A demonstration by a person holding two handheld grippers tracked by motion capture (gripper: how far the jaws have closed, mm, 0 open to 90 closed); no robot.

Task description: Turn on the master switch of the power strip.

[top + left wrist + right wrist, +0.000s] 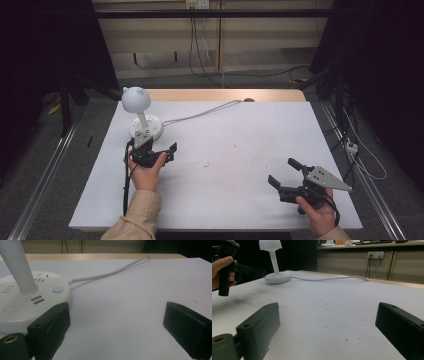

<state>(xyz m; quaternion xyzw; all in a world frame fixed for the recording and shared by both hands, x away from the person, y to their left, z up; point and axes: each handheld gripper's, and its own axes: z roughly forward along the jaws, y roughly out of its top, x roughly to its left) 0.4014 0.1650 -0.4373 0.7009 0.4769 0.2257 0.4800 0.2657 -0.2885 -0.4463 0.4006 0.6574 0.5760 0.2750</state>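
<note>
the left gripper (161, 148), gripped from below in the person's left hand (145, 173), hovers with jaws wide and empty, one jaw just beside the white lamp base (30, 302). the right gripper (282, 172), also wide and empty, sits well apart over bare white table (240, 150) near its right edge.

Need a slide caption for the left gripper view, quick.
Open left gripper beside the white lamp base, its blue-lit button on.

A white-covered table (240, 150) carries a lamp (141, 117) and its cord (200, 114).
</note>
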